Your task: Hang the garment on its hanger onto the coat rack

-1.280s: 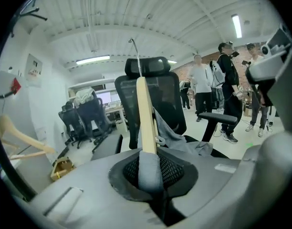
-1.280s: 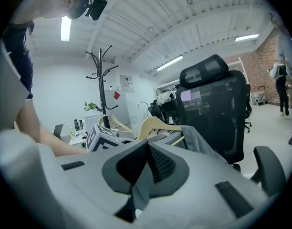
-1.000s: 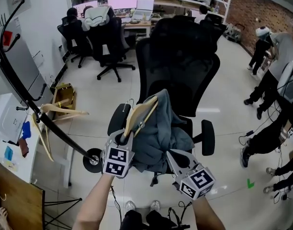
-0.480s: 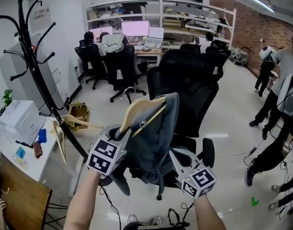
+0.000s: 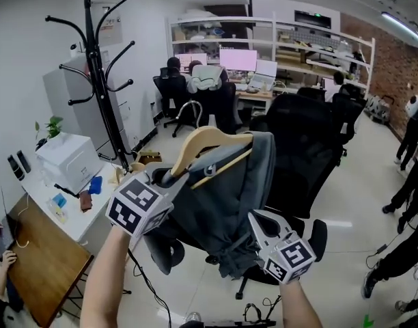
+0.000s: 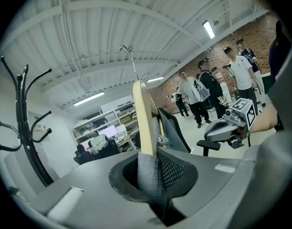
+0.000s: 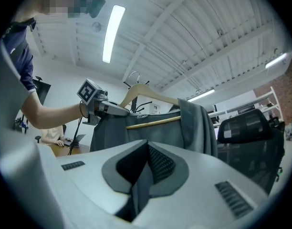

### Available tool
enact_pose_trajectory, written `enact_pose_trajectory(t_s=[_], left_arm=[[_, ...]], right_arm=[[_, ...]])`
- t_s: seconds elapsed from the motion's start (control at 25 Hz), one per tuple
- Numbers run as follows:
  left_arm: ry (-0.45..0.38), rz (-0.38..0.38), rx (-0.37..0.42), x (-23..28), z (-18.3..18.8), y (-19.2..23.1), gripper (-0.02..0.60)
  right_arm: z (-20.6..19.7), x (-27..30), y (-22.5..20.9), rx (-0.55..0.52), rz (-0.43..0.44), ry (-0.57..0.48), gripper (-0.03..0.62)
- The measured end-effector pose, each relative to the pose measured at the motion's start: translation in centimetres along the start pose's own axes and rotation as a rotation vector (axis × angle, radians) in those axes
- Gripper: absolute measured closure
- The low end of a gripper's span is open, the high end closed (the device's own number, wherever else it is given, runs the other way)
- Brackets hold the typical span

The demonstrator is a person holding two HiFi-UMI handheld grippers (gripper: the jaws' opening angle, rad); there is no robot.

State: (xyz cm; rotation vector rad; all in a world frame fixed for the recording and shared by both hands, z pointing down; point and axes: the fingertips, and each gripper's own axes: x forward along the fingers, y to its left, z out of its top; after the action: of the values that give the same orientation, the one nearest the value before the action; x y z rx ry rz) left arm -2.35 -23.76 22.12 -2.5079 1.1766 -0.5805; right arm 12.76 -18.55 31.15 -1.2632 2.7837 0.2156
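Note:
A grey garment [image 5: 223,197] hangs over a wooden hanger [image 5: 207,142] with a metal hook [image 5: 188,108]. My left gripper [image 5: 164,178] is shut on the hanger's left end, with a fold of grey cloth caught under the wood [image 6: 145,118]. My right gripper [image 5: 253,217] is shut on the garment's lower part; grey cloth [image 7: 151,132] fills the gap between its jaws. The black coat rack [image 5: 100,80] stands at the back left, apart from the hanger, its curved arms bare. In the left gripper view the coat rack [image 6: 26,123] is at the far left.
Black office chairs [image 5: 304,149] stand right behind the garment. A white cabinet [image 5: 69,162] and a wooden desk [image 5: 38,265] are at the left below the rack. People sit at desks [image 5: 195,80] at the back, and others stand at the right [image 5: 410,176].
Both grippers have lifted the garment and hanger up off the chair. The view has swung up and left, so the top of the coat rack has come into sight.

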Motion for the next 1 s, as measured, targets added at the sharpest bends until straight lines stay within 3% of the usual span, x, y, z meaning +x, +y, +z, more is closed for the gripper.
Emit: enact_pose_trajectory(t_s=[0.44, 0.76, 1.0], left_arm=[[0.056, 0.120, 0.013, -8.7, -0.2, 4.5, 0.551], [0.083, 0.144, 0.018, -15.6, -4.0, 10.5, 0.551], [0.096, 0.123, 0.032, -17.4, -6.5, 15.1, 0.551]], right_arm=[[2.2, 4.9, 5.4, -0.010, 0.188, -0.064, 0.585], [3.1, 10.8, 12.8, -0.028, 0.240, -0.084, 0.585], [3.2, 15.1, 16.6, -0.029, 0.232, -0.085, 0.585]])
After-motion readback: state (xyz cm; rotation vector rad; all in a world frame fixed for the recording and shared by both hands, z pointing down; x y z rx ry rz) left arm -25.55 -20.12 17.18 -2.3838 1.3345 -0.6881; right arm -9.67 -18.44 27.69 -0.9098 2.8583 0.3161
